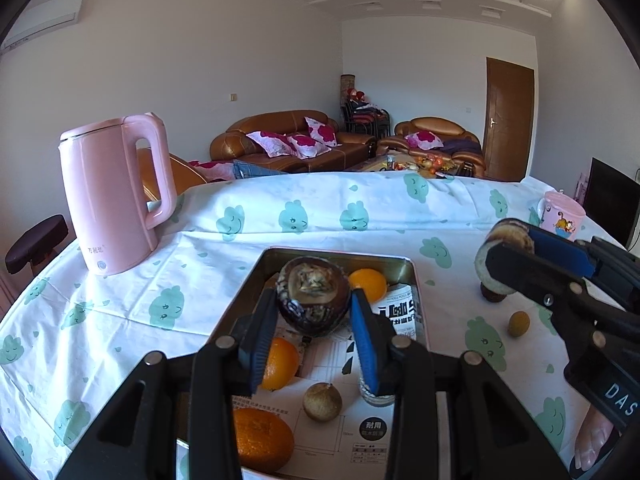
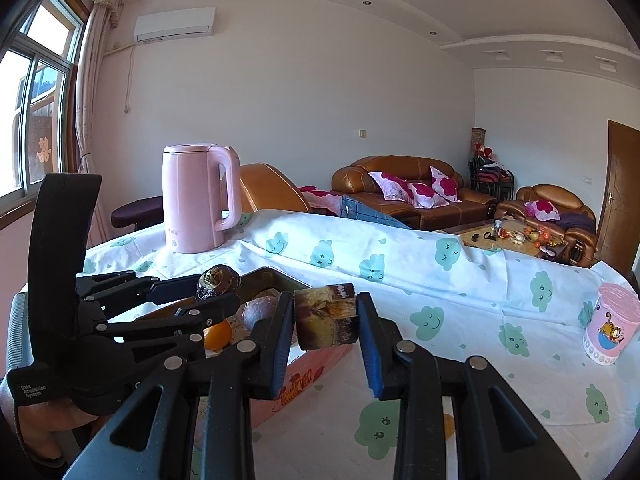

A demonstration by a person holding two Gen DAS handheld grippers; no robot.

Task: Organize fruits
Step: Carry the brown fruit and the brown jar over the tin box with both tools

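Both grippers are carrying fruit toward the tray [image 1: 412,280].

Left gripper [image 1: 314,312] is clamping a dark, shrivelled fruit [image 1: 314,300], jaws nearly closed on it, hanging over the middle of the tray. Right gripper [image 2: 325,316] is pinching a brown cut fruit piece [image 2: 325,316], jaws almost fully closed, hovering just right of the tray, above the bench [image 1: 120,280].

Risks, my read:
- Both grippers are converging on the tray, so they could collide if both drop in together.
- The dark fruit looks soft; a tight squeeze could crush it.
- It is held only near the fingertips, so a tilt could let it slip onto the oranges below.
- The right piece is blocky and uneven and could twist in the pads.

Counts:
- Oranges in the tray: three [image 1: 368,282] [image 1: 280,364] [image 1: 262,440].
- Small brown round fruit in the tray: one [image 1: 322,402].
- Loose on the bench right of the tray: one small yellow-brown fruit [image 1: 519,323], one dark one [image 1: 494,294] partly hidden.
- Held pieces: two.
- Kettle [image 1: 116,196]: one, left of the tray.
- Cup [image 2: 610,328]: one, far right of the tray.
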